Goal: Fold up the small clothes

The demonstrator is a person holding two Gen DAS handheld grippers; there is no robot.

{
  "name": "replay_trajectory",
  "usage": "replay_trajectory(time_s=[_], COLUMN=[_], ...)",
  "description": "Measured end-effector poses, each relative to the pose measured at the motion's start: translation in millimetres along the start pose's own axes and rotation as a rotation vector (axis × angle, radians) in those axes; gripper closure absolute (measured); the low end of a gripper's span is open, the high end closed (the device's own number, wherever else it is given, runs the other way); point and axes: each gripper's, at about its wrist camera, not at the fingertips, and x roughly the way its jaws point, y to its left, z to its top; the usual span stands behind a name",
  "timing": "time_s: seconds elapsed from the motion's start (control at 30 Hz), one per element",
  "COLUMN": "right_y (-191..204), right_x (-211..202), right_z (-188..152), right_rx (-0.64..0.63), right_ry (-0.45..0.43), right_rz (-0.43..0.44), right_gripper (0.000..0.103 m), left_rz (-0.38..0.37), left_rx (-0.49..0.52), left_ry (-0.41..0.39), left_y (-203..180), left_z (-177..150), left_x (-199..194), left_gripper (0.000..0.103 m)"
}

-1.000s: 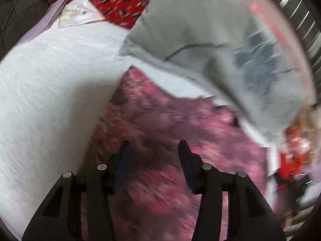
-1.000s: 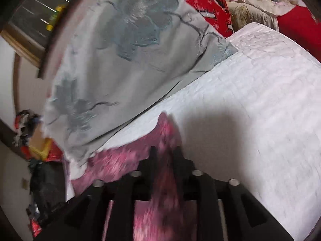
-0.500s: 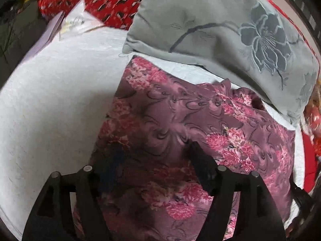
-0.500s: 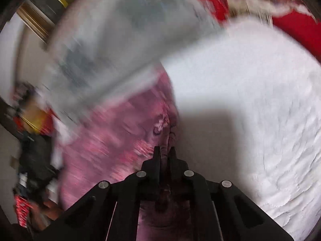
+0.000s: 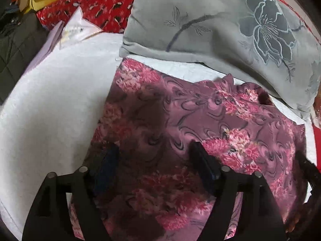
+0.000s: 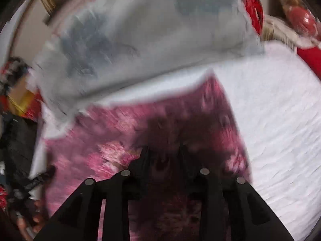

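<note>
A purple garment with pink flowers (image 5: pixel 200 120) lies spread flat on the white quilted bed (image 5: pixel 50 110). My left gripper (image 5: pixel 153 156) is open and empty, hovering over the garment's near left part. In the right wrist view, which is motion-blurred, the same garment (image 6: pixel 120 140) lies below my right gripper (image 6: pixel 163 153). Its fingers stand apart with nothing between them. The right gripper also shows at the right edge of the left wrist view (image 5: pixel 309 170).
A grey pillow with an embroidered flower (image 5: pixel 220 24) lies just beyond the garment, also seen in the right wrist view (image 6: pixel 140 30). A red patterned blanket (image 5: pixel 96 2) and white papers (image 5: pixel 78 30) lie at the back left. White bed surface (image 6: pixel 280 130) extends to the right.
My right gripper was shut on the garment's edge; its fingers have opened and let the cloth go. The garment now lies flat. My left gripper has stayed open above it.
</note>
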Motion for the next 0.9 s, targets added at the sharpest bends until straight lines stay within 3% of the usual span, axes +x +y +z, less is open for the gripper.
replay_trajectory(time_s=[0.2, 0.47, 0.57, 0.7, 0.77, 0.83, 0.9], right_y=[20.7, 67.6, 70.1, 61.1, 42.3, 8.2, -24.8], right_x=[3.6, 32.2, 34.9, 31.1, 13.6, -6.6, -9.5], right_z=[-3.1, -9.8, -6.9, 5.6, 20.7, 39.1, 49.9], right_rx=[-0.086, -0.299, -0.285, -0.271, -0.196, -0.042, 0.097], right_ry=[-0.006, 0.07, 0.092, 0.139, 0.059, -0.052, -0.062], right_rz=[-0.002, -0.181, -0.195, -0.125, -0.117, -0.164, -0.197], right_gripper=[0.03, 0.0, 0.0, 0.001, 0.006, 0.004, 0.004], left_rz=[0.006, 0.001, -0.009, -0.005, 0.028, 0.042, 0.009], left_rx=[-0.001, -0.007, -0.017, -0.023, -0.034, -0.066, -0.119], left_ry=[0.004, 0.006, -0.006, -0.075, -0.133, -0.151, -0.137], left_y=[-1.7, -1.4, -0.2, 2.8, 9.4, 19.4, 31.1], left_z=[0.6, 0.4, 1.3, 4.1, 7.1, 11.0, 17.0], left_x=[4.5, 6.3, 4.2, -8.1, -17.5, -21.1, -18.3], left_gripper=[0.02, 0.019, 0.02, 0.02, 0.02, 0.02, 0.02])
